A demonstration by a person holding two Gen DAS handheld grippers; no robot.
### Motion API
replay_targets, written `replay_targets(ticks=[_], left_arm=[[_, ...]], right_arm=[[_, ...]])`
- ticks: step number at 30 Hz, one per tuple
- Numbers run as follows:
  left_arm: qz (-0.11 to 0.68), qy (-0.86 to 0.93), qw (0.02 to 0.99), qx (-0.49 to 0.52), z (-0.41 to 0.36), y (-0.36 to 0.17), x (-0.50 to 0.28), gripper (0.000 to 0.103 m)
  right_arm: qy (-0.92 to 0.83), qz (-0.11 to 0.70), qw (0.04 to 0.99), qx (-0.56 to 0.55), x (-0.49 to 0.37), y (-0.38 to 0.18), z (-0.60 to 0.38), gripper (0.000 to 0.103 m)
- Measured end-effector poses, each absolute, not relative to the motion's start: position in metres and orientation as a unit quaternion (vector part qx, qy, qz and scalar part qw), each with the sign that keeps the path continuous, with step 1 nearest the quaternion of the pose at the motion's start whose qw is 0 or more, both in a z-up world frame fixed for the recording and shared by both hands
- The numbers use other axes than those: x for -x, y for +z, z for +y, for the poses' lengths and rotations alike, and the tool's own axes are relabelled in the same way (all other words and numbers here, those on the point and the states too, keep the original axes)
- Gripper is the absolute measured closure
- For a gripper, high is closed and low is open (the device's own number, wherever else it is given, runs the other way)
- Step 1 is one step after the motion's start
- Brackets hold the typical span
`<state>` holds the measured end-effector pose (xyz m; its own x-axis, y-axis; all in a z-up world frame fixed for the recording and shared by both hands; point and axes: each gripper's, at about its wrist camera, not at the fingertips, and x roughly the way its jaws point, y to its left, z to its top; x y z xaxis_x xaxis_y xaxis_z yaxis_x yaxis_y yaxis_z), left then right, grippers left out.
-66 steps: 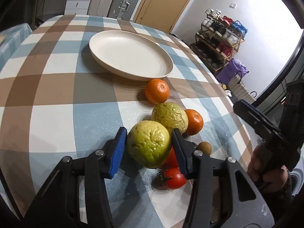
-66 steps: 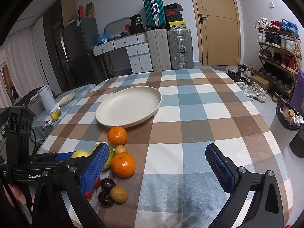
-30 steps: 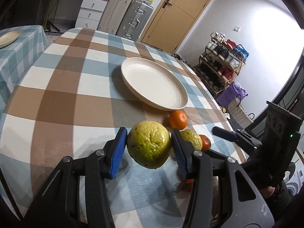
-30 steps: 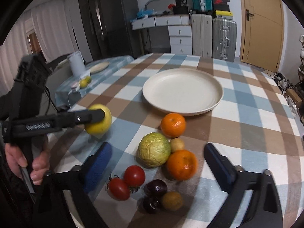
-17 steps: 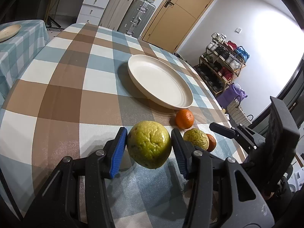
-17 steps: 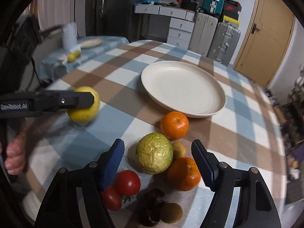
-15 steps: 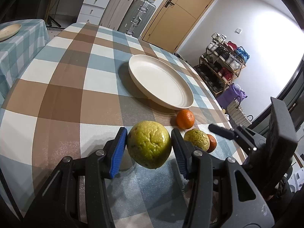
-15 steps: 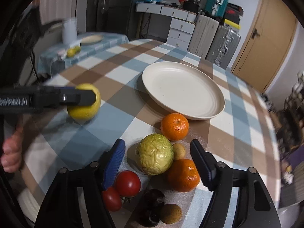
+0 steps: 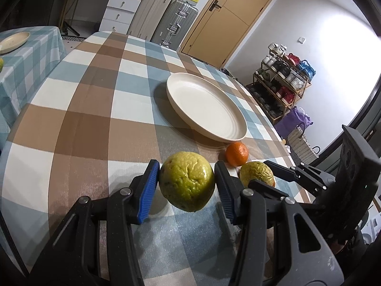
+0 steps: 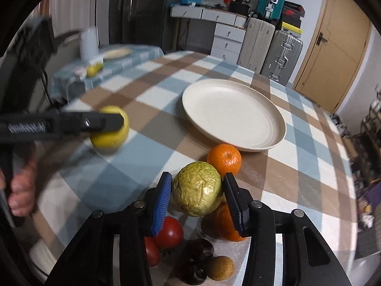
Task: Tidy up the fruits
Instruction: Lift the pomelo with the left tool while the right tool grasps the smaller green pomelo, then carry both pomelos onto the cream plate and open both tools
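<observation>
My left gripper (image 9: 187, 186) is pinching a wrinkly green fruit (image 9: 187, 181) clear of the checked cloth, with the empty plate (image 9: 207, 109) well ahead and a bit right of its tips, so I'd carry it level and only let go once it's low over the plate. My right gripper (image 10: 197, 195) has just been closing, and its pads look pressed on the second green fruit (image 10: 197, 191), though motion blur makes contact hard to confirm; lift straight up so the oranges (image 10: 224, 158) touching it don't roll. The only writing is white lettering on the left gripper's arm, too smeared to read.

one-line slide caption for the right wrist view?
Right claw closing around a wrinkled green fruit beside oranges and tomatoes, empty plate behind.
</observation>
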<state>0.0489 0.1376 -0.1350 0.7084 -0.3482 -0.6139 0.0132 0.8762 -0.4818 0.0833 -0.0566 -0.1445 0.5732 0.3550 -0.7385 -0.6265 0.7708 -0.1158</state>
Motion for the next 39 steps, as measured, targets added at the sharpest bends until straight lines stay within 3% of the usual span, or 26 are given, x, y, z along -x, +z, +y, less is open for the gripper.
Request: replay_targets(ticks=[11, 26, 39], left_arm=[[0.367, -0.096, 0.902, 0.207, 0.127, -0.117, -0.076, 0.058], [0.358, -0.093, 0.91, 0.189, 0.121, -0.075, -0.187, 0.058], [0.406, -0.107, 0.888, 0.189, 0.103, -0.108, -0.302, 0.058]], right_arm=[[0.343, 0.369, 0.863, 0.045, -0.102, -0.124, -0.087, 0.058], [0.362, 0.332, 0.871, -0.012, -0.189, -0.079, -0.103, 0.058], [0.357, 0.373, 0.855, -0.041, -0.294, -0.11, -0.093, 0.058]])
